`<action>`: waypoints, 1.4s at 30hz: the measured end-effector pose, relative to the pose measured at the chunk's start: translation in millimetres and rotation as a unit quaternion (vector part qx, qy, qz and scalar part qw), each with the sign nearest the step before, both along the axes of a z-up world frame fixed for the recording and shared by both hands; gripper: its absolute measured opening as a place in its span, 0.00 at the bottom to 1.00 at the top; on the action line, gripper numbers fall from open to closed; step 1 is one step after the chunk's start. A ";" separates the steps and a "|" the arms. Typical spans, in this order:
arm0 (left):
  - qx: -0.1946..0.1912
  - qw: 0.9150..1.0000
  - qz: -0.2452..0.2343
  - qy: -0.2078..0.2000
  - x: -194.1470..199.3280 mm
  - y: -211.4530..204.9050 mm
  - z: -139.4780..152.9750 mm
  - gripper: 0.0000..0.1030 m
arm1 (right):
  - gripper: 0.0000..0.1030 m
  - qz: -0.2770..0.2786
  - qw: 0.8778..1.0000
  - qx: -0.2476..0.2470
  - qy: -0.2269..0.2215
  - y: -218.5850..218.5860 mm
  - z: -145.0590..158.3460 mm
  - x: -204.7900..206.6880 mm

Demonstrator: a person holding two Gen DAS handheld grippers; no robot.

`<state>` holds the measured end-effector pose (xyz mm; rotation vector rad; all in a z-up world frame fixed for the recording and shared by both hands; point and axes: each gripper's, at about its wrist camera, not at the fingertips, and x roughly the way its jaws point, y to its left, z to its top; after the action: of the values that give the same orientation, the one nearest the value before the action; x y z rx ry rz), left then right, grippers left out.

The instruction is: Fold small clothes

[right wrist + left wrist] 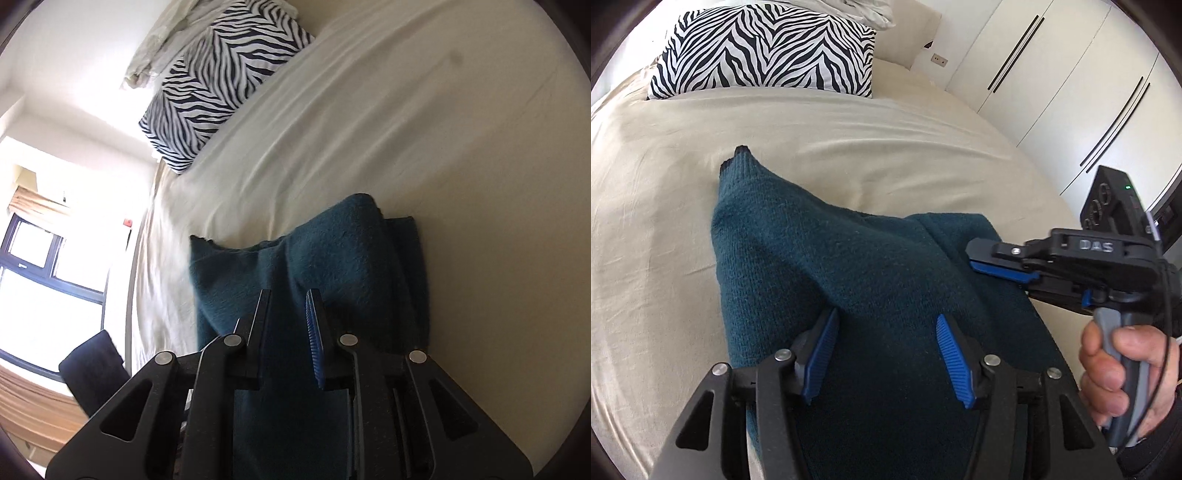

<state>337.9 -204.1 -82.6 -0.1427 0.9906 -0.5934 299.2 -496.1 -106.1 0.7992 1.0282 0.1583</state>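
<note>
A teal knitted sweater (871, 266) lies bunched on the beige bed sheet (849, 129), and a sleeve cuff (738, 155) sticks up at its far end. My left gripper (886, 314) stands open just above the sweater's near part; both blue pads are bare. My right gripper (971, 256), held by a hand (1108, 369), comes in from the right at the sweater's right edge. In the right wrist view its jaws (288, 292) stand nearly together. A raised fold of the sweater (332, 258) runs into the narrow gap.
A zebra-striped pillow (768, 51) (221, 88) rests at the head of the bed. White wardrobe doors (1052, 74) stand to the right of the bed. On the far side are a window (37, 266) and a dark chair (92, 369). Bare sheet surrounds the sweater.
</note>
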 end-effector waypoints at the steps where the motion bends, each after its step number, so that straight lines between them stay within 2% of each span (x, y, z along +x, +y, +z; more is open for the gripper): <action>1: 0.000 1.000 0.003 -0.002 0.8 0.3 -1.1 0.54 | 0.16 -0.010 1.000 -0.012 0.005 -3.5 -9.8 5.0; 4: 0.009 1.000 0.005 -0.016 0.2 -3.2 -2.7 0.54 | 0.00 -0.031 0.999 0.005 -0.010 -18.7 -26.6 11.4; 7: 0.018 1.000 0.007 -0.024 -1.8 -5.5 -1.7 0.54 | 0.00 -0.056 0.998 0.001 -0.011 -27.7 -26.1 10.0; 9: 0.013 1.000 0.011 -0.022 -6.2 0.3 5.3 0.53 | 0.02 -0.063 0.998 -0.020 -0.008 -26.8 -16.6 4.4; 11: 0.006 1.000 0.023 -0.011 -13.3 13.4 14.9 0.52 | 0.05 -0.054 0.997 -0.042 -0.018 -20.0 1.9 -12.3; 14: -0.016 0.999 0.029 0.001 -34.9 42.4 27.5 0.52 | 0.05 -0.010 0.999 -0.021 -0.049 -6.3 27.4 -52.7; 15: -0.009 1.000 0.027 -0.002 -44.4 47.3 29.4 0.52 | 0.06 0.005 0.998 -0.017 -0.054 0.7 31.9 -68.3; 17: 0.033 0.999 0.020 -0.006 -57.3 45.4 23.2 0.52 | 0.06 0.042 0.998 -0.022 -0.051 16.9 31.8 -94.3; 20: 0.051 0.999 0.016 0.004 -59.7 41.6 9.2 0.51 | 0.05 0.053 0.998 -0.042 -0.010 23.7 4.7 -121.3; 21: 0.057 0.998 0.014 0.007 -60.0 39.5 8.2 0.51 | 0.03 0.045 0.998 -0.033 -0.005 17.1 -6.7 -128.0; 23: 0.075 0.997 0.008 0.005 -60.5 33.9 8.0 0.51 | 0.03 0.020 1.000 0.020 -0.012 -1.5 -17.3 -142.4; 24: 0.082 0.997 0.006 0.003 -61.0 32.3 7.3 0.51 | 0.03 0.007 0.999 0.030 -0.011 -8.2 -16.3 -148.2; 26: 0.089 0.996 0.005 0.000 -62.4 30.5 5.8 0.51 | 0.06 -0.004 1.000 0.013 -0.019 -11.5 -2.2 -159.4; 29: 0.097 0.995 0.006 -0.007 -62.9 27.4 4.4 0.51 | 0.07 0.009 0.999 0.013 -0.046 -5.9 17.6 -174.7; 31: 0.108 0.994 0.004 -0.013 -64.6 24.6 3.7 0.51 | 0.14 0.024 0.998 0.007 -0.049 -0.4 18.0 -179.2; 32: 0.111 0.994 0.003 -0.014 -64.6 23.5 3.5 0.51 | 0.23 0.031 0.999 -0.005 -0.035 1.5 12.0 -179.6; 33: 0.113 0.994 0.002 -0.013 -64.5 23.0 3.2 0.51 | 0.23 0.034 0.999 -0.015 -0.015 -0.7 2.3 -179.9; 34: 0.113 0.993 0.001 -0.014 -64.5 23.3 3.2 0.51 | 0.23 0.035 0.999 -0.008 -0.014 -4.4 -3.6 -181.2; 36: 0.112 0.994 0.000 -0.015 -63.0 24.3 2.6 0.52 | 0.23 0.026 0.999 0.005 -0.026 -9.8 -0.5 -188.7; 38: 0.112 0.994 0.000 -0.015 -62.3 24.7 2.0 0.52 | 0.24 0.015 0.999 -0.005 -0.036 -12.7 8.2 -191.9; 40: 0.110 0.994 0.001 -0.015 -63.0 25.4 1.4 0.52 | 0.34 0.007 0.998 -0.017 -0.054 -14.3 19.5 -191.8; 41: 0.109 0.994 0.001 -0.014 -62.9 25.7 1.5 0.52 | 0.50 0.002 0.998 -0.022 -0.060 -16.4 24.9 -192.6; 42: 0.108 0.994 0.001 -0.014 -62.7 25.8 1.7 0.52 | 0.60 -0.008 0.997 -0.031 -0.065 -19.4 29.8 -193.5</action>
<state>275.2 -178.3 -80.9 0.0564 1.0204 -0.4816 105.6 -515.5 -76.2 0.7303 0.8997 0.1618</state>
